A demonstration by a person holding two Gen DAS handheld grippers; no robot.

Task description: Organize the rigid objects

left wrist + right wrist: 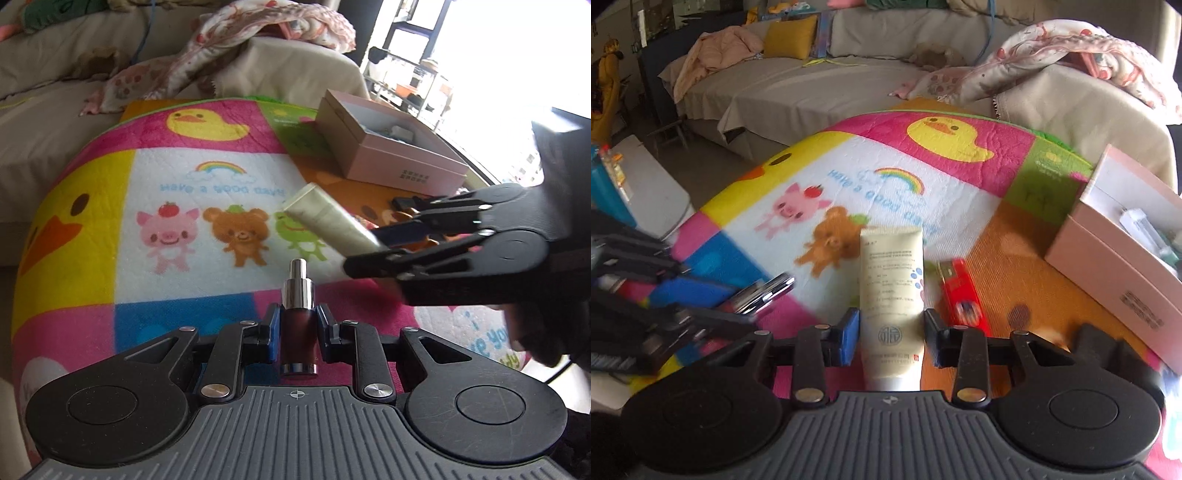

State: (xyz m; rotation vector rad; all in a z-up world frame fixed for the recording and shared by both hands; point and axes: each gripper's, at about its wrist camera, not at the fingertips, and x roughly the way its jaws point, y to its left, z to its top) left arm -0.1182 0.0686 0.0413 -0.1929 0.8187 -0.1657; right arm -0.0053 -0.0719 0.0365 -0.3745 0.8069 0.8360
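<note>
- The left claw (297,325) pinches a small dark red bottle (298,332) with a silver pump top, its blue pads pressed against both sides of the body; the bottle points forward along the fingers, above the blanket.
- The right claw (892,334) has a cream tube (892,295) between its pads, crimped end pointing forward and cap end towards the camera. The blue pad on the left and the black finger on the right sit right at the tube's sides, and the tube is held clear of the blanket.
- In the left wrist view the right claw (364,245) comes in from the right side with the cream tube (328,221) sticking out at a slant over the cartoon animals.
- A colourful patchwork blanket (177,206) with ducks, a pig, a bear and a rainbow covers the surface below.
- An open pink box (391,147) sits on the orange patch at the far right of the blanket, with a few small items inside that are too blurred to name.
- A red flat object (964,295) lies on the orange patch just right of the tube, between it and the pink box (1123,258).
- Behind the blanket runs a beige sofa (798,88) with a floral quilt (1071,48) heaped on it.
</note>
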